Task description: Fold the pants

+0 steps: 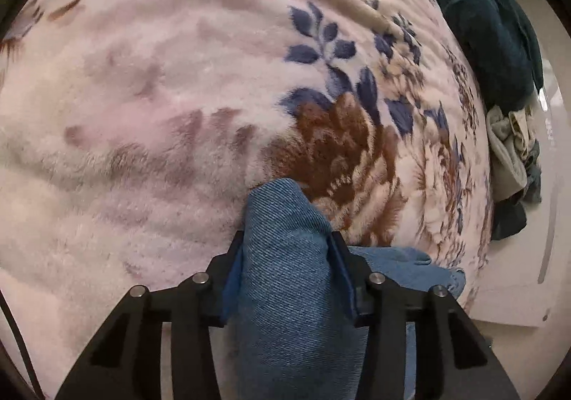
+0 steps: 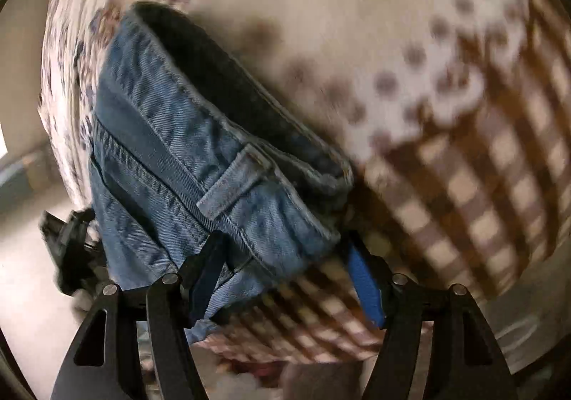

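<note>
Floral fleece blanket (image 1: 178, 78) covers the bed under both grippers, and the jeans (image 1: 285, 257) lie bunched on it at its near edge. The left gripper (image 1: 285, 243) has its fingers clamped on a thick fold of denim that stands up between them, while the right gripper (image 2: 282, 260) has its fingers apart, the waistband (image 2: 200, 121) just ahead and against the left finger (not pinched). Denim like this looks heavy, limp and grippy, so waistband corners and hems seem the best holds.

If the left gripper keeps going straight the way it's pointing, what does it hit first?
Likely the floral blanket. The left gripper is already clamped on the denim pants, and only blanket lies beyond the fold, though depth is unclear.
</note>
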`<state>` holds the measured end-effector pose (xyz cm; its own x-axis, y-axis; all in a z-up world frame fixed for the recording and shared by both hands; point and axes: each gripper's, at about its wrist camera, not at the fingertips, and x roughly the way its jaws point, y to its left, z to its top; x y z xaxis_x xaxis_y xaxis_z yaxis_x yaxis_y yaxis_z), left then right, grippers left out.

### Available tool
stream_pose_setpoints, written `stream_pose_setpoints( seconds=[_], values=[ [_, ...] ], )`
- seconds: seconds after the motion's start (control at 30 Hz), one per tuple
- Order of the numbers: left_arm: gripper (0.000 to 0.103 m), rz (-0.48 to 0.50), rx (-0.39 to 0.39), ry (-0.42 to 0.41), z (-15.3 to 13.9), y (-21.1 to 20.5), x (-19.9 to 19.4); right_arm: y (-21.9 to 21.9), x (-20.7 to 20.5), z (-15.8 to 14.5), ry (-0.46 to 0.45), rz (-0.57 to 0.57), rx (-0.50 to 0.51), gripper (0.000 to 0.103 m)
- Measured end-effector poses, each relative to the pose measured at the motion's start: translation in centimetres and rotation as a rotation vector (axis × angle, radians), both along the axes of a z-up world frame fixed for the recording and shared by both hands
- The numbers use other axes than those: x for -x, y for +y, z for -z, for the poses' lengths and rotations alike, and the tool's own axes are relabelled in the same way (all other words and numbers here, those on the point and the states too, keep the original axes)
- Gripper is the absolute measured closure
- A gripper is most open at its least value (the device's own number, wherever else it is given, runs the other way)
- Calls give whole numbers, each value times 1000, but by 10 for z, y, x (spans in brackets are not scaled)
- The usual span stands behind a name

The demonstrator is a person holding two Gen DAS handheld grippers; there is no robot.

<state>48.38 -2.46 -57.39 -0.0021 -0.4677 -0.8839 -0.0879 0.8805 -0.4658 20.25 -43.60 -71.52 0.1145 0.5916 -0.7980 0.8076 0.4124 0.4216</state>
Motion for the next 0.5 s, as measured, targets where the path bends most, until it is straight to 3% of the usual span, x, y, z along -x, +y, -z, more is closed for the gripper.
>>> stream_pose_setpoints(
  seconds=[0.23,0.3,0.37,0.5],
  values=[
    [61,8,9,-12,1,0,-1,15,17,33,-55,157,-194,35],
    [62,30,3,-20,1,-1,-3,15,18,23,-85,148,-129,61],
    [65,54,-19,-38,1,-1,-7,12,16,13,-93,104,-66,67],
    [65,4,-4,-39,-1,11,-17,10,3,11,-69,29,-31,63]
  ],
)
